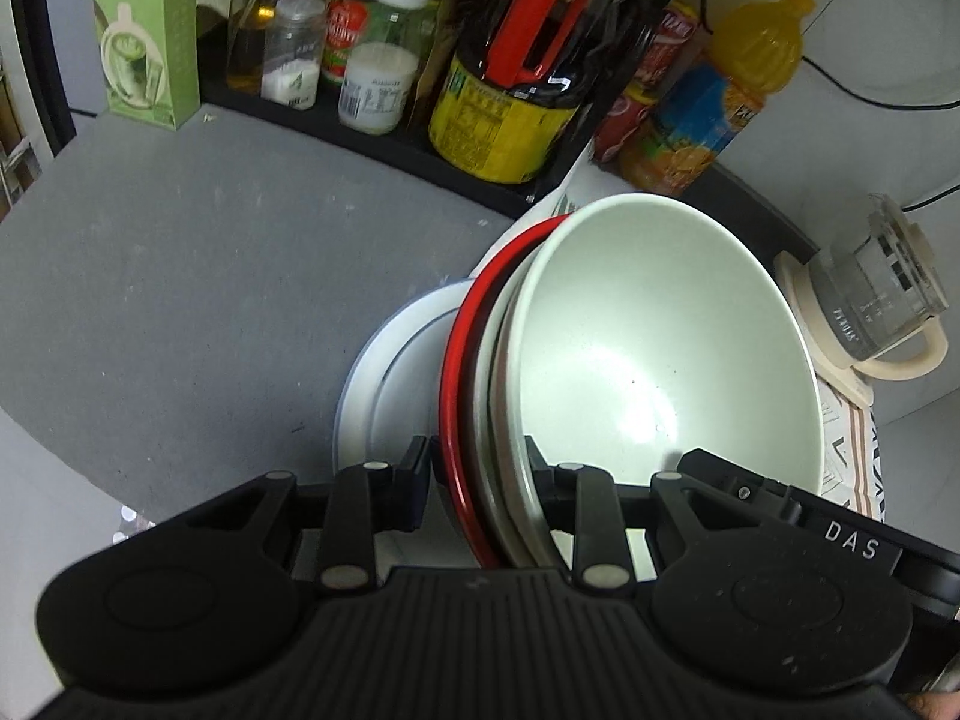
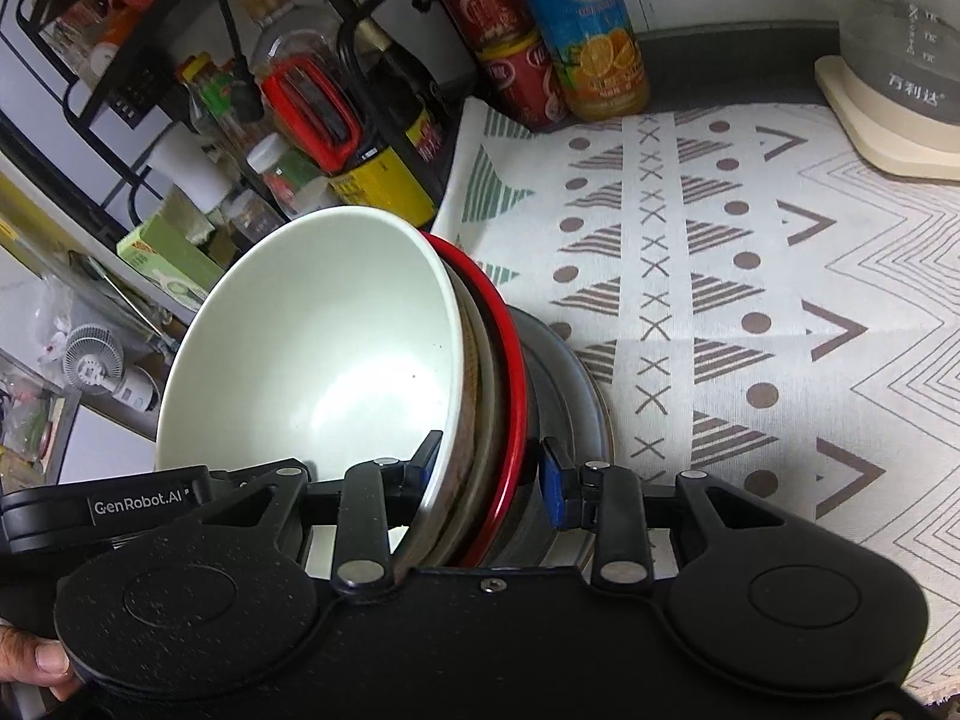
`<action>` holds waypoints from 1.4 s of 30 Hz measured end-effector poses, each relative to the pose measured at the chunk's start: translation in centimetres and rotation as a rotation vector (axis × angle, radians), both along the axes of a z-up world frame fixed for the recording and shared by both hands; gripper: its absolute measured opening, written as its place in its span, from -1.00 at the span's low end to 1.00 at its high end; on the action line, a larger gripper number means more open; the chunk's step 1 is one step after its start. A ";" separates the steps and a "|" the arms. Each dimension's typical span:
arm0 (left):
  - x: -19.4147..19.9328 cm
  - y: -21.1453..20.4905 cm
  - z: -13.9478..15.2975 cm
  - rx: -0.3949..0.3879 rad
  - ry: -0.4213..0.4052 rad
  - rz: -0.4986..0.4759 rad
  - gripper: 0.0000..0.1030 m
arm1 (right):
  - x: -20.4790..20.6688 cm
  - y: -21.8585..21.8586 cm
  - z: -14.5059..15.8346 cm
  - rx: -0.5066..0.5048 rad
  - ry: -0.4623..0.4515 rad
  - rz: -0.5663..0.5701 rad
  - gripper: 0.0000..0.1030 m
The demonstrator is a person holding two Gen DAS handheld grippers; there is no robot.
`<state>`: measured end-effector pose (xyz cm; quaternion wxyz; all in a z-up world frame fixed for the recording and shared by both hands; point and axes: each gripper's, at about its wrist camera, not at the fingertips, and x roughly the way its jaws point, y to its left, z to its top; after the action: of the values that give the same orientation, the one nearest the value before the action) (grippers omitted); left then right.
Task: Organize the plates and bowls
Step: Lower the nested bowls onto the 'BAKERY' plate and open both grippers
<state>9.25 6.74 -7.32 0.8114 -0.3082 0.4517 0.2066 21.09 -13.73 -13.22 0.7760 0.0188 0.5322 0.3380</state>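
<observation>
Both hand-held grippers, left and right, pinch opposite rims of the nested stack, carried tilted above the plate on the tabletop; neither hand is nearer.

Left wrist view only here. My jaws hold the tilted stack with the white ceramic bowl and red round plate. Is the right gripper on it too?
Observer: Yes. The right gripper straddles the same stack: one finger inside the white ceramic bowl, the blue-padded finger outside the red round plate.
Operator: Room on the cloth?
Observer: The patterned white cloth lies bare from the stack across to the cream kettle base.
Operator: Anything on the bowl's other side?
Observer: A small white desk fan shows beyond the bowl, near the frame's left edge.
</observation>
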 end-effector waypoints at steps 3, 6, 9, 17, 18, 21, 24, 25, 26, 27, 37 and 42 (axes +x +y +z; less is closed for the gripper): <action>0.2 0.1 -0.6 -0.014 0.019 -0.001 -0.47 | 0.2 0.1 -0.4 -0.010 0.020 -0.004 -0.37; 0.3 0.2 -1.0 -0.020 0.031 -0.003 -0.46 | 0.4 0.2 -0.8 -0.021 0.036 0.000 -0.37; 0.4 0.4 -1.4 -0.037 0.049 -0.002 -0.46 | 0.4 0.5 -1.1 -0.033 0.046 0.007 -0.37; 0.3 0.8 -1.9 -0.052 0.051 0.013 -0.46 | 0.5 0.7 -1.1 -0.034 0.045 0.005 -0.36; 0.4 0.8 -1.9 -0.052 0.052 0.014 -0.46 | 0.5 0.7 -1.1 -0.034 0.043 0.005 -0.36; 0.5 0.8 -1.8 -0.052 0.053 0.017 -0.45 | 0.5 0.6 -1.1 -0.036 0.045 0.006 -0.35; 0.5 1.0 -1.9 -0.072 0.060 0.026 -0.45 | 0.6 0.4 -1.1 -0.021 0.059 0.004 -0.28; 0.6 1.1 -1.9 -0.080 0.062 0.026 -0.45 | 0.6 0.3 -1.0 -0.013 0.051 0.002 -0.27; 0.7 1.0 -1.9 -0.075 0.067 0.021 -0.45 | 0.6 0.2 -0.8 -0.009 0.034 0.000 -0.21; 0.8 0.8 -1.7 -0.054 0.066 0.014 -0.44 | 0.5 0.2 -0.5 -0.014 0.017 -0.003 -0.14; 0.1 0.4 0.3 0.055 0.024 0.066 0.69 | 0.3 -1.3 1.2 0.056 -0.050 -0.026 0.74; 0.0 0.4 0.4 0.063 0.038 0.068 0.73 | -0.4 -2.1 2.1 0.073 -0.083 -0.039 0.99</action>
<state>9.29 7.13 -6.95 0.8045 -0.2937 0.4494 0.2540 20.70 -15.86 -11.08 0.8027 0.0434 0.4862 0.3427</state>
